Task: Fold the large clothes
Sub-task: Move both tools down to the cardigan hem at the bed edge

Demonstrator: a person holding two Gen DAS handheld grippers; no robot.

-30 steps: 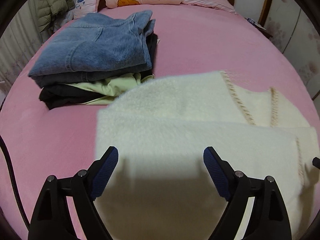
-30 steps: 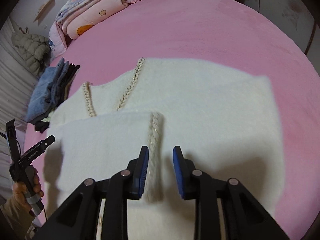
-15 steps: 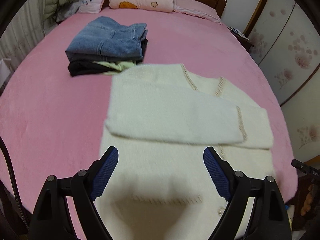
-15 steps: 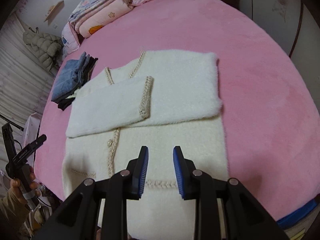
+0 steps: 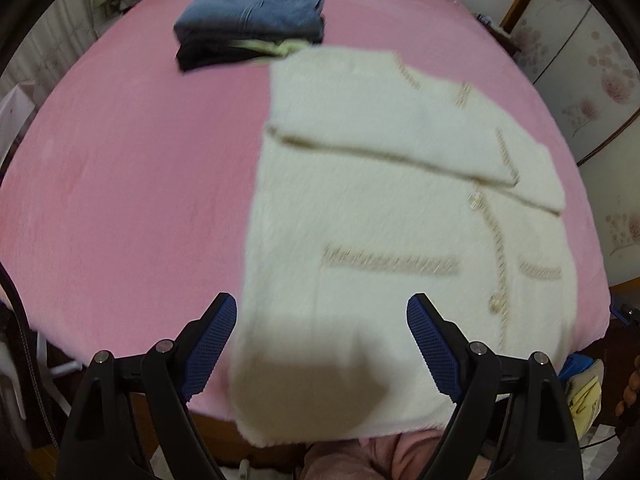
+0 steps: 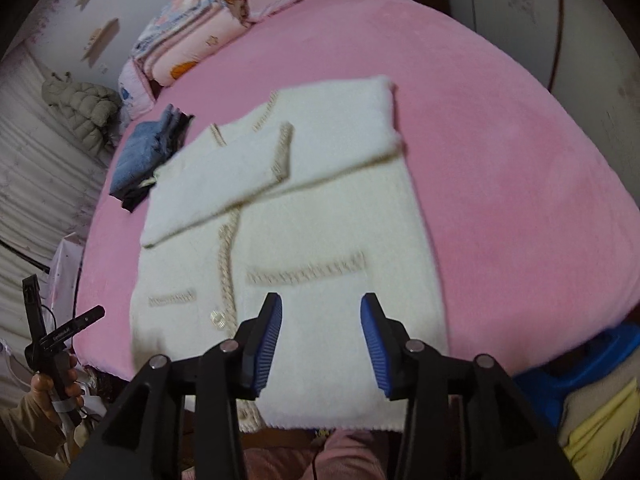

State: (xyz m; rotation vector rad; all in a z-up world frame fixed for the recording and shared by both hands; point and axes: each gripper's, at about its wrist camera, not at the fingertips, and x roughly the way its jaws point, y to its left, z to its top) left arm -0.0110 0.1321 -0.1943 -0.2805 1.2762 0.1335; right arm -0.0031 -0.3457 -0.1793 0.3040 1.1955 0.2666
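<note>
A cream fuzzy cardigan [image 5: 380, 208] with beige braided trim lies flat on the pink bed [image 5: 132, 184], both sleeves folded across its chest; its hem hangs over the near bed edge. It also shows in the right wrist view [image 6: 320, 216]. My left gripper [image 5: 320, 344] is open and empty, above the hem's left part. My right gripper [image 6: 320, 340] is open and empty, above the hem right of the button band. The left gripper also shows in the right wrist view [image 6: 60, 328], held in a hand at the bed's left corner.
A stack of folded clothes topped by blue jeans [image 5: 252, 16] lies at the far left of the bed, just beyond the cardigan's shoulder. Folded pink quilts [image 6: 188, 48] lie at the headboard. A blue bin [image 6: 580, 364] with yellow cloth stands by the bed's near right corner.
Both grippers have pulled back from the sleeves towards the hem at the near bed edge. The right gripper's jaws have opened wider. The cardigan has stayed in place.
</note>
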